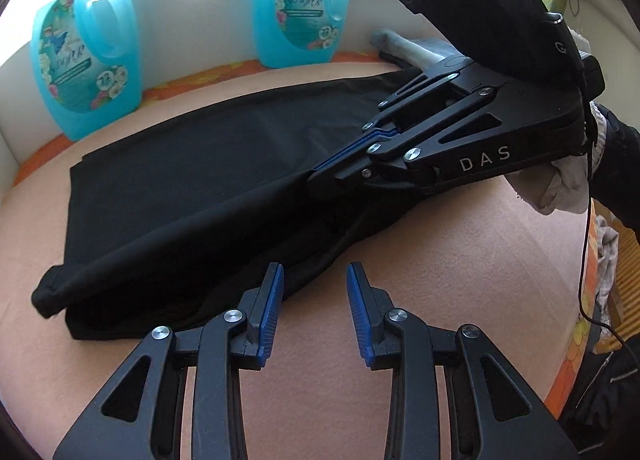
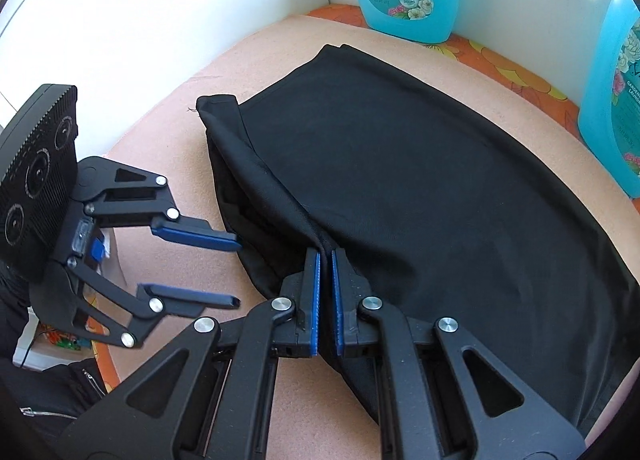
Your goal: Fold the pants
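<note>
Pants (image 2: pixel 400 188): we see them spread on the peach surface (image 1: pixel 440 280), long axis along the far wall.
Right gripper (image 2: pixel 326 292): clamped on a fabric ridge.
Left gripper (image 1: pixel 315 312): parted, holding nothing, just beside the near edge.
Next grasp: we judge the left nearer.

Pants (image 2: pixel 400 188) are lying flat on the padded surface (image 1: pixel 460 280). Two detergent bottles (image 1: pixel 86 60) (image 1: pixel 302 0) are standing behind the pants, against the wall. The right gripper (image 2: pixel 326 260) is resting on the pants' near edge; the left gripper (image 2: pixel 236 268) is hovering just beside it.
</note>
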The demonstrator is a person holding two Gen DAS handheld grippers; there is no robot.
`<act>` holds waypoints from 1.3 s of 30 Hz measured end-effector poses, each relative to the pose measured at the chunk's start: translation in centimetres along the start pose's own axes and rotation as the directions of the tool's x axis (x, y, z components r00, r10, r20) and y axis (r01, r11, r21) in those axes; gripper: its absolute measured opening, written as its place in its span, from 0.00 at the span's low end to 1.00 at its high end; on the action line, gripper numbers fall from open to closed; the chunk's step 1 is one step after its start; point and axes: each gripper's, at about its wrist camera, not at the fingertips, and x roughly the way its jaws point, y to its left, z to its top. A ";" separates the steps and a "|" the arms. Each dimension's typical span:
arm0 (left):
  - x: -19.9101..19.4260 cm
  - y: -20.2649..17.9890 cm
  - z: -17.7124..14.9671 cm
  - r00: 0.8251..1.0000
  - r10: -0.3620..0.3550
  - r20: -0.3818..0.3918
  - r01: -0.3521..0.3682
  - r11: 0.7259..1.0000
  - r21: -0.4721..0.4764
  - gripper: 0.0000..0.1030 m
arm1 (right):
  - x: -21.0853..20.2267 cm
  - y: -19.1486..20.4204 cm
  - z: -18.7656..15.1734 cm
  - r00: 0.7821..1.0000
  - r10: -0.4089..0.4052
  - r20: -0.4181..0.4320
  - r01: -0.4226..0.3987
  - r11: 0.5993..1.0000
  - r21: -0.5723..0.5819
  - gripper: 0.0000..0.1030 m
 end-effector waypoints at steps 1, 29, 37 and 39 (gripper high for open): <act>0.5 -0.2 0.4 1.000 -0.010 -0.001 0.010 1.000 0.007 0.33 | -0.2 0.0 -0.2 1.000 0.007 0.003 -0.007 1.000 0.003 0.06; 2.1 -2.1 0.1 1.000 -0.004 -0.020 0.005 0.998 0.065 0.46 | -1.5 -4.0 -3.8 0.996 -0.084 -0.013 0.085 0.989 0.123 0.06; 2.3 -2.5 0.2 0.985 -0.175 -0.015 0.175 0.984 0.028 0.46 | -1.0 -6.0 -4.6 0.995 -0.101 -0.024 0.104 0.978 0.178 0.06; 2.2 -2.9 0.0 0.981 -0.192 -0.036 0.193 0.980 0.042 0.46 | -1.0 -6.1 -4.5 0.994 -0.104 -0.018 0.106 0.977 0.186 0.06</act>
